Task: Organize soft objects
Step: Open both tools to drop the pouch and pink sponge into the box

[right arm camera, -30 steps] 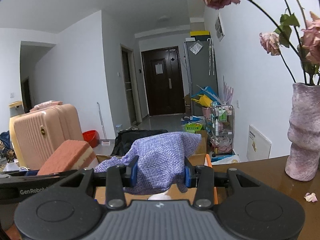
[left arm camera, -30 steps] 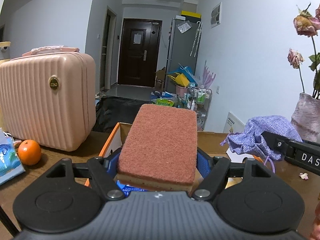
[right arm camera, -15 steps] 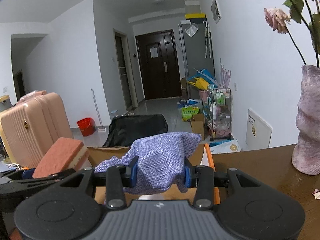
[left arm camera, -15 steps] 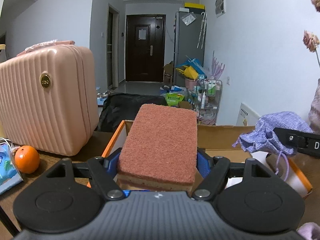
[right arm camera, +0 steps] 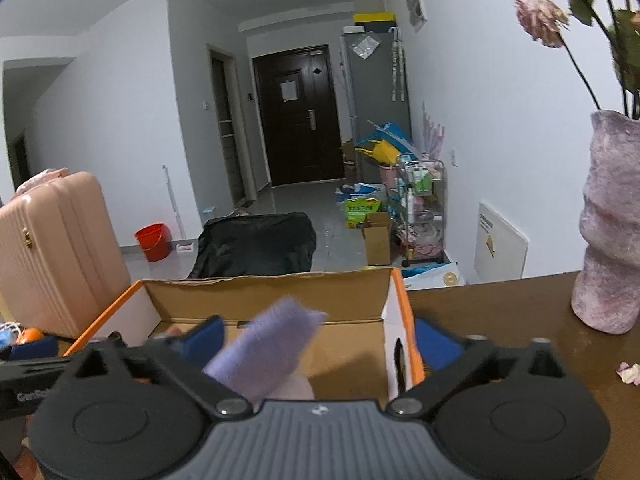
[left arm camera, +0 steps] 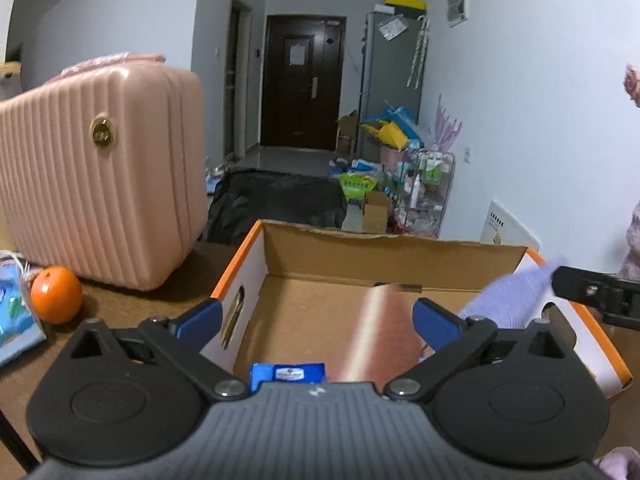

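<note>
An open cardboard box with orange rims [left arm camera: 380, 252] [right arm camera: 264, 296] stands on the wooden table. My left gripper [left arm camera: 316, 322] is open above it, and the reddish sponge [left arm camera: 384, 332] shows as a falling blur inside the box. My right gripper [right arm camera: 318, 338] is open over the box's right part, and the purple cloth pouch [right arm camera: 266, 348] [left arm camera: 508, 296] drops as a blur between its fingers. A blue packet [left arm camera: 288, 374] lies in the box's near end.
A pink ribbed suitcase [left arm camera: 100, 176] stands on the table at the left, with an orange [left arm camera: 56, 294] and a blue tissue pack [left arm camera: 16, 312] beside it. A pink vase [right arm camera: 610, 224] with dried roses stands at the right.
Both grippers have opened. The sponge has left the left gripper and the purple pouch has left the right one; both are falling into the box.
</note>
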### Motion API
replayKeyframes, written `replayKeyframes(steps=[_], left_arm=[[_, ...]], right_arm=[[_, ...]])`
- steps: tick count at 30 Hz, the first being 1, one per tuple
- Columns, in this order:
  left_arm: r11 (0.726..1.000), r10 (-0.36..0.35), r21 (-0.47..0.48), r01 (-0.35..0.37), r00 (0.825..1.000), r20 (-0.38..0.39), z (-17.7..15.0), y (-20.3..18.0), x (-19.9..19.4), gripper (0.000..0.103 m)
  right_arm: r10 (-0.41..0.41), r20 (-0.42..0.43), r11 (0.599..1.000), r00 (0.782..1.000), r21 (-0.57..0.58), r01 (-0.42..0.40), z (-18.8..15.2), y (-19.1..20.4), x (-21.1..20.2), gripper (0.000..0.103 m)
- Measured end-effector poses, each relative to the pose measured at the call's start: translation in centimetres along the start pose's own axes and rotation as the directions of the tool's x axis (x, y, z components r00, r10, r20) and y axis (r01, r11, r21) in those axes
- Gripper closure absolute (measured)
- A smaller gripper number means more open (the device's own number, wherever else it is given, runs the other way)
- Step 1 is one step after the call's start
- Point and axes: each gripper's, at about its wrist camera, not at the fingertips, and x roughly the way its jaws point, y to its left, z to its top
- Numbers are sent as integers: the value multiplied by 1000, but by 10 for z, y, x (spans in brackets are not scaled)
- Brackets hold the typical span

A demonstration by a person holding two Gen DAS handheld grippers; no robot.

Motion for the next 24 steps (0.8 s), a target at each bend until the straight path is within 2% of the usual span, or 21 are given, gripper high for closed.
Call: replayKeyframes(steps=[7, 24], left_arm=[[1000, 9, -27, -9, 1000, -21, 0, 7, 4, 0], [1000, -6, -19, 6, 1000, 2, -7, 6, -23, 0]], right_arm=[[-19, -17, 1000, 1000, -10, 19, -2, 2, 2, 0], [-37, -1, 998, 999, -53, 37, -10, 10, -21, 0]])
